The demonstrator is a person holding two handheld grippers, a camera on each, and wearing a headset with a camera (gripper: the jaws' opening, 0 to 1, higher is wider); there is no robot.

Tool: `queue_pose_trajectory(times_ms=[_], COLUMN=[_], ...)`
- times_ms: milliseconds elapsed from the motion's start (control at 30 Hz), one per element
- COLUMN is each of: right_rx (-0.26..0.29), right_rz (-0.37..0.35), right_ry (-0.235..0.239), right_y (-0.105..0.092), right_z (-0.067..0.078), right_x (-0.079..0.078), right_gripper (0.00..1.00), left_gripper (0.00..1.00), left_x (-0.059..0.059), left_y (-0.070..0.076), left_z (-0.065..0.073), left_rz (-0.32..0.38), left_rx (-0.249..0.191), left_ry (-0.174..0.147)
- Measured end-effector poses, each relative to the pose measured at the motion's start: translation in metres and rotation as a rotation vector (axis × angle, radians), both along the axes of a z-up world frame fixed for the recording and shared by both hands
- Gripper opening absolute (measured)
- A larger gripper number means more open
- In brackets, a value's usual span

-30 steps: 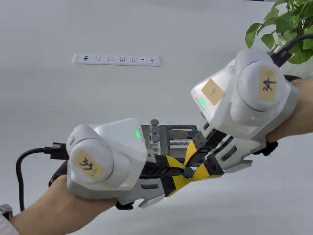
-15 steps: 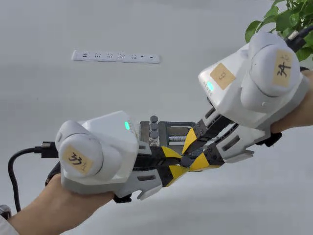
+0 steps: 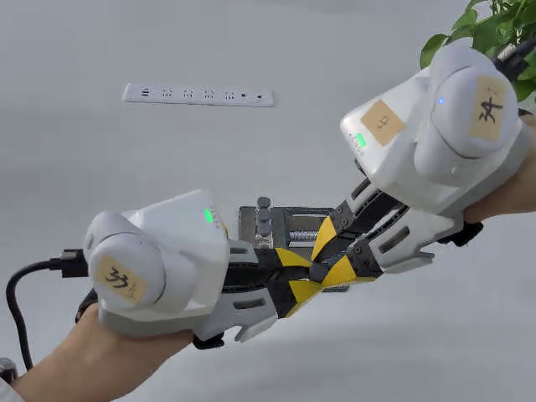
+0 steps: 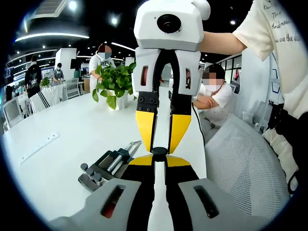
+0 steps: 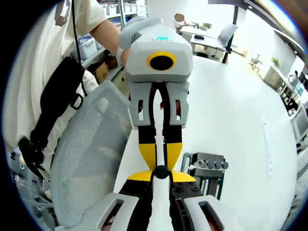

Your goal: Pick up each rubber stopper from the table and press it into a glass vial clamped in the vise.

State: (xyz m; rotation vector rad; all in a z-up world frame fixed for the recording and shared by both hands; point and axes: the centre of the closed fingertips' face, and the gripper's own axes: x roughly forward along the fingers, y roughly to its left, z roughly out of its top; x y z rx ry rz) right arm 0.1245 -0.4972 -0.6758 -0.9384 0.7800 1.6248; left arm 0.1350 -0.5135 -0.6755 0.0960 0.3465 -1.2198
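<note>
A small dark rubber stopper (image 3: 316, 272) is pinched where the yellow tips of the two grippers meet, just in front of the vise (image 3: 295, 219). My left gripper (image 3: 306, 283) reaches in from the lower left and my right gripper (image 3: 325, 266) from the upper right, tip to tip. In the left gripper view the stopper (image 4: 158, 151) sits between both pairs of tips; the right gripper view shows the stopper (image 5: 160, 172) the same way. Both grippers look shut on it. Several vials (image 3: 264, 213) with grey stoppers stand in a row in the vise jaws.
A white power strip (image 3: 198, 95) lies far back on the white table. A green plant (image 3: 490, 25) stands at the back right. A black cable (image 3: 17, 293) trails from the left gripper. A mesh chair (image 5: 86, 144) is beside the table edge.
The two grippers stay tip to tip at the stopper over the vise. The left gripper's body has drifted a little left and down, and the right one slightly up.
</note>
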Motion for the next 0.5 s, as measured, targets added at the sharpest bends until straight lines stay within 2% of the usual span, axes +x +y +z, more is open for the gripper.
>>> queue_pose_trajectory(times_ms=[67, 200, 233, 500], right_rx=[0.002, -0.009, -0.017, -0.035], right_rz=[-0.002, 0.003, 0.010, 0.017], right_ry=[0.001, -0.005, -0.001, 0.005], right_y=[0.0006, 0.0007, 0.0000, 0.0001], right_z=[0.0004, -0.0003, -0.0009, -0.0037], right_x=[0.0003, -0.0007, -0.0016, 0.0017], right_gripper=[0.07, 0.06, 0.06, 0.06], left_gripper=[0.03, 0.03, 0.03, 0.05], left_x=[-0.0005, -0.0014, -0.0025, 0.0000], left_y=[0.0004, -0.0008, -0.0013, -0.0006], left_z=[0.0011, 0.0006, 0.0000, -0.0022], left_rz=[-0.004, -0.013, -0.019, -0.007], left_rx=[-0.009, 0.008, 0.009, 0.025], left_ry=[0.008, -0.005, 0.001, -0.018])
